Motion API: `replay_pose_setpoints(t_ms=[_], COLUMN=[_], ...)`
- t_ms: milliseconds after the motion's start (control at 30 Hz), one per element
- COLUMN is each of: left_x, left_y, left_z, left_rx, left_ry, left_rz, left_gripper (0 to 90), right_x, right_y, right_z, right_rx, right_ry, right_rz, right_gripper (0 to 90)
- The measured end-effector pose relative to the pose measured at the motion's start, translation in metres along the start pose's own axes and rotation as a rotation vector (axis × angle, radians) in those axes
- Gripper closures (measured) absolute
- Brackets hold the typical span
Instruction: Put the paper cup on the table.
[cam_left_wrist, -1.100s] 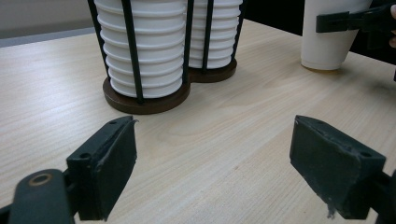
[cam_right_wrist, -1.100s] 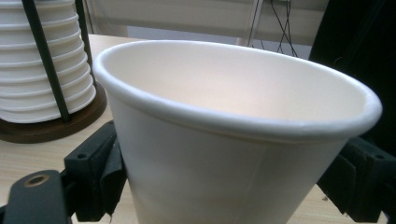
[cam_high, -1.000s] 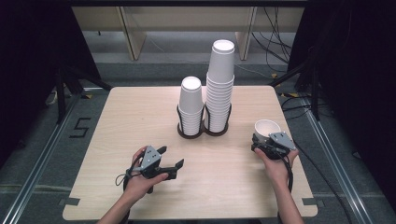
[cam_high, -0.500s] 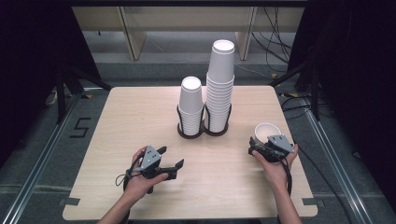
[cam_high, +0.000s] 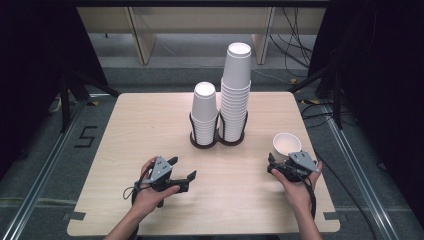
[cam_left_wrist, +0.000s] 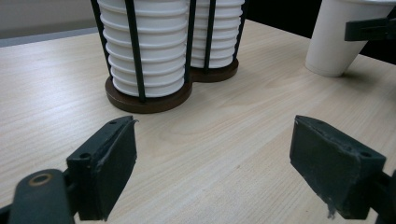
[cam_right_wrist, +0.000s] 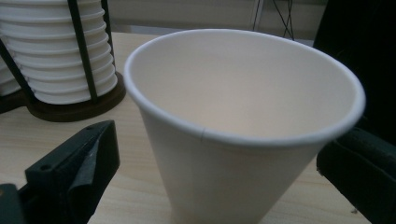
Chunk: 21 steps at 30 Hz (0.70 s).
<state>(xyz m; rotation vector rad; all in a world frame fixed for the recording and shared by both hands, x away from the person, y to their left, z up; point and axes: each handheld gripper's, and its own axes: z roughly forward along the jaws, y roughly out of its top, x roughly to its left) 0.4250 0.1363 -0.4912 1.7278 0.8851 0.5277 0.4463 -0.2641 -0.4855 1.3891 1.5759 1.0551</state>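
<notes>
The right tongs (cam_high: 278, 167) have just been opening, and the single white paper cup (cam_high: 287, 143) now stands upright on the pale wooden bench (cam_high: 125, 130) on its own. In the right gripper view the cup (cam_right_wrist: 243, 126) sits between the jaws, both standing apart from its wall with bench showing in the gaps, so nothing is pressing on it. Compared with a second ago, the right hand has slid a little back toward the person, and the cup hasn't budged. My read: that cup is set down, and the next one comes off a stack.

The left tongs (cam_high: 181, 170) hover empty over the bench, jaws apart, nothing between them.

Ahead of both tongs is the dark twin-ring cup holder (cam_high: 216, 142) with two stacks of white paper cups, a shorter one (cam_high: 204, 112) and a taller one (cam_high: 235, 90). The loose cup sits to the right of the holder, well apart from it. The thin black uprights of the holder look like the main snag for grabbing low, so lifting from the top seems easier.
</notes>
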Motion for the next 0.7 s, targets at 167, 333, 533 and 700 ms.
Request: replay_pose_setpoints(t_ms=[167, 333, 533, 700], left_x=[0.000, 0.001, 0.000, -0.002], left_y=[0.000, 0.000, -0.001, -0.002], left_z=[0.000, 0.000, 0.002, 0.004], left_rx=[0.001, 0.001, 0.007, 0.010], left_ry=[0.001, 0.002, 0.000, -0.006], left_rz=[0.003, 0.007, 0.006, 0.006], left_gripper=[14.5, 14.5, 14.4, 14.4], right_x=[0.002, 0.003, 0.005, 0.004], right_y=[-0.007, -0.009, -0.014, -0.019], right_z=[-0.013, -0.020, -0.034, -0.038], right_rx=[-0.018, -0.029, -0.028, -0.033], right_ry=[0.006, 0.008, 0.010, 0.016], right_rz=[-0.016, -0.011, 0.010, 0.005], right_gripper=[0.4, 0.4, 0.4, 0.4])
